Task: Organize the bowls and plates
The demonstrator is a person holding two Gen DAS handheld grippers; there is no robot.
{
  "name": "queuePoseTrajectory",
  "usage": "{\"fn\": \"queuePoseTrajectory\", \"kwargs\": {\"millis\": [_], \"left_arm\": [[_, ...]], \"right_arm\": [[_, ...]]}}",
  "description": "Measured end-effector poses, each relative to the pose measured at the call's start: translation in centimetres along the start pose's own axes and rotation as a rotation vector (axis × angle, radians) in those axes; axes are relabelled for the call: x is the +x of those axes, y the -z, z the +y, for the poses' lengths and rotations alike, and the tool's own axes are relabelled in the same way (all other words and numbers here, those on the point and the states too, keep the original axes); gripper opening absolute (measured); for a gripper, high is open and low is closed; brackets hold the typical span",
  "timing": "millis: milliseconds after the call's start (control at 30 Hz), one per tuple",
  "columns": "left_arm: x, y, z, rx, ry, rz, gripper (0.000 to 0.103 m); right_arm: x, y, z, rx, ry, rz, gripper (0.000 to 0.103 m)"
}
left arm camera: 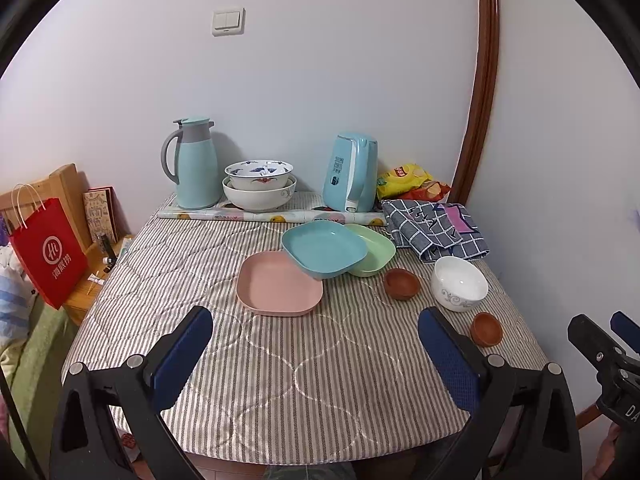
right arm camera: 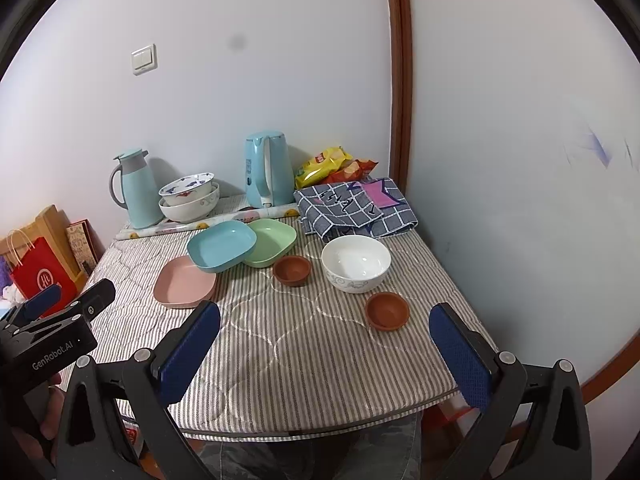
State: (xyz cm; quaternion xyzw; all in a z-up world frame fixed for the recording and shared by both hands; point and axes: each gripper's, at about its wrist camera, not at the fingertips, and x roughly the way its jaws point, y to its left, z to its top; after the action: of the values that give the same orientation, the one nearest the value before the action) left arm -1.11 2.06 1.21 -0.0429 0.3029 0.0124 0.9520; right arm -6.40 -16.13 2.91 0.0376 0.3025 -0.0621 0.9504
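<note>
On the striped table (left arm camera: pixel 304 380) lie a pink plate (left arm camera: pixel 278 290), a blue plate (left arm camera: pixel 324 249) tilted over it and over a green plate (left arm camera: pixel 374 254). A white bowl (left arm camera: pixel 460 284) and two small brown bowls (left arm camera: pixel 401 283) (left arm camera: pixel 486 329) stand to the right. Two stacked patterned bowls (left arm camera: pixel 259 186) sit at the back. My left gripper (left arm camera: pixel 316 344) is open and empty above the table's near part. My right gripper (right arm camera: pixel 326 340) is open and empty, near the closer brown bowl (right arm camera: pixel 387 311). The right wrist view also shows the white bowl (right arm camera: pixel 355 263) and the plates (right arm camera: pixel 222 247).
A teal thermos jug (left arm camera: pixel 192 162), a blue kettle (left arm camera: pixel 352 178), snack bags (left arm camera: pixel 412 182) and a folded checked cloth (left arm camera: pixel 436 230) stand along the back and right. A red paper bag (left arm camera: pixel 46 250) and a wooden chair are left of the table. The wall is close on the right.
</note>
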Motion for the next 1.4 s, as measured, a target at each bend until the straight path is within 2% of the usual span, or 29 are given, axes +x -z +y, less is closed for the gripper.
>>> {"fn": "queuePoseTrajectory", "kwargs": {"millis": [1400], "left_arm": [[-0.40, -0.09, -0.06, 0.007, -0.002, -0.016, 0.103]], "right_arm": [[-0.86, -0.01, -0.35, 0.015, -0.011, -0.022, 0.103]]}}
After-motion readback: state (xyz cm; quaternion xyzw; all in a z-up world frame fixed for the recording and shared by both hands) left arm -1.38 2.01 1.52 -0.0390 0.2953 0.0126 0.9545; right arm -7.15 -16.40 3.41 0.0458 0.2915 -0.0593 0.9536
